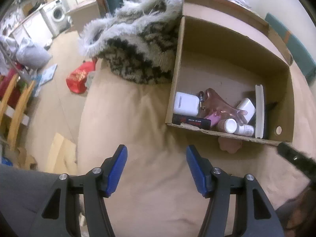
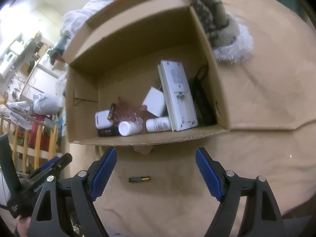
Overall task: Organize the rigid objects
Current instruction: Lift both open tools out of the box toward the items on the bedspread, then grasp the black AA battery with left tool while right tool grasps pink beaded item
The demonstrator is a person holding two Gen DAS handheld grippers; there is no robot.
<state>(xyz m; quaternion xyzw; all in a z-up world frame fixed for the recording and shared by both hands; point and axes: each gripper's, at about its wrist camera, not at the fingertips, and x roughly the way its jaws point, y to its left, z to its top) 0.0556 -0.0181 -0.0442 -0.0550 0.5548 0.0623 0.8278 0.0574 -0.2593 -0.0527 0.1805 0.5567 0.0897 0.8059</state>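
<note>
One small gold-and-black cylindrical battery point(image 2: 139, 179) lies crosswise between the empty, wide-spread right gripper point(image 2: 156, 174) fingers, just before the open brown cardboard box point(image 2: 150, 138)

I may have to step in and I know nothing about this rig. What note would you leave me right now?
Left gripper: open, empty, over bare beige bedding.
Right gripper: open, empty, a loose battery lying on the bedding between its fingers.
Cardboard box: already holds two pill bottles, white cases, a flat white device and another battery.
Left: the loose battery, and a pinkish item peeking from under the box's near edge.
</note>
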